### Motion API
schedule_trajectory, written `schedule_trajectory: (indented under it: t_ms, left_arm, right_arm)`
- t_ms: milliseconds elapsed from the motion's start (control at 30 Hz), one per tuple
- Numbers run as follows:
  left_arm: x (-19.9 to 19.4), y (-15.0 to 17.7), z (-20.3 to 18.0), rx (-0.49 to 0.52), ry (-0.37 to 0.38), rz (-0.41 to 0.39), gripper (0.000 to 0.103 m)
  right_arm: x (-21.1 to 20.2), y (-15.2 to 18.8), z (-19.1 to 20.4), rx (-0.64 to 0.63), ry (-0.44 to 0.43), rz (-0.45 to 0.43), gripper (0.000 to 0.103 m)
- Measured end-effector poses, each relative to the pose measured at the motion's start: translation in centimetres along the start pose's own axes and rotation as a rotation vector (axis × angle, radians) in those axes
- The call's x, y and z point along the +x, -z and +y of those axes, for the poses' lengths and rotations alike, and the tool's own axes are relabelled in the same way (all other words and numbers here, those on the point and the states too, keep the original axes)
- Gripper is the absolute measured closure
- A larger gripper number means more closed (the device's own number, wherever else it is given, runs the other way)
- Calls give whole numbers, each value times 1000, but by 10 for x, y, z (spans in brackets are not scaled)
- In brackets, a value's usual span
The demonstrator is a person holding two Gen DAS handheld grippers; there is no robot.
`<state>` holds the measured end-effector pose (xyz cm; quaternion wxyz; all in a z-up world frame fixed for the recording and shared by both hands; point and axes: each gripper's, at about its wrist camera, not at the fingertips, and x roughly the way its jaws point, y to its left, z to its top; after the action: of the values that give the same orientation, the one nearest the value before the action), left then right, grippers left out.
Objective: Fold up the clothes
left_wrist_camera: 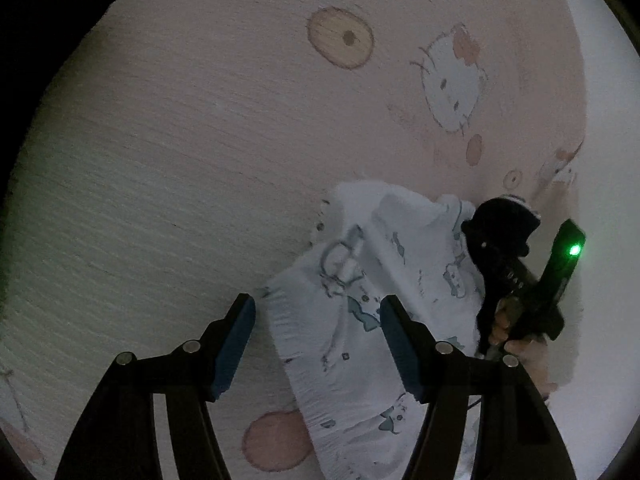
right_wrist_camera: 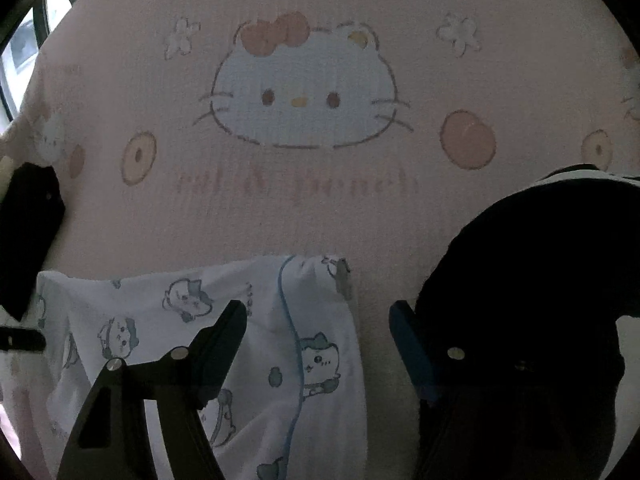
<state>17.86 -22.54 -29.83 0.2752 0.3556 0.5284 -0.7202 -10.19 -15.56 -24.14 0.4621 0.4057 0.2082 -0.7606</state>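
White cartoon-print garment [right_wrist_camera: 256, 344] crumpled on pink sheet [right_wrist_camera: 280, 216]; left gripper [left_wrist_camera: 318, 340], right gripper [right_wrist_camera: 318, 344] jaws wide, gripping nothing

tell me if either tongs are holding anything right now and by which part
Nothing is held. The left tongs and right tongs both stand open above the white printed garment, pads not pressing it.

1. Pink bed sheet [right_wrist_camera: 320, 216] fills both views, ribbed weave, printed with white cartoon cat faces, flowers, peach dots, donuts.
2. Dim light overall.
3. Bright window [right_wrist_camera: 24, 44] at upper left edge of right wrist view.
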Motion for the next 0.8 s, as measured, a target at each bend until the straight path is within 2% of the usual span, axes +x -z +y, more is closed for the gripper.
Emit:
schedule_trajectory:
  t_ms: [33, 167, 267, 333, 367, 400, 433, 467, 533, 600, 733, 800]
  left_arm:
    - [3, 1, -2, 1, -10, -6, 46]
    - [3, -1, 2, 0, -50, -42, 74]
    - [4, -4, 3, 12, -69, -52, 82]
    - [2, -5, -1, 49, -89, -69, 83]
    - [1, -5, -3, 62, -98, -82, 83]
    - [0, -5, -5, 74, -106, -96, 84]
    - [-2, -5, -8, 88, -117, -106, 84]
    - [-3, -6, -10, 100, -125, -114, 84]
    - [-6, -8, -16, 134, -146, -125, 84]
    - [-8, -9, -20, 156, -178, -143, 84]
    - [-17, -11, -11, 116, -241, -167, 84]
    - [-21, -12, -4, 115, -276, -171, 84]
  right_arm:
    - [-1, 0, 1, -6, -1, -13, 30]
    - [1, -1, 3, -20, -16, -31, 30]
    - [5, 0, 8, -52, -14, -31, 30]
    - [11, 1, 9, -55, -25, -10, 32]
    - [16, 1, 9, -48, -20, 10, 37]
    - [21, 0, 8, -42, -8, 22, 52]
    - [25, 0, 8, -38, 7, 31, 60]
    - [26, -1, 9, -36, 13, 26, 63]
    - [25, -4, 10, -29, 7, 18, 88]
    - [23, -6, 12, -16, 23, 11, 92]
    - [18, -11, 17, -42, 161, -33, 95]
    - [17, -13, 12, -4, 142, -40, 95]
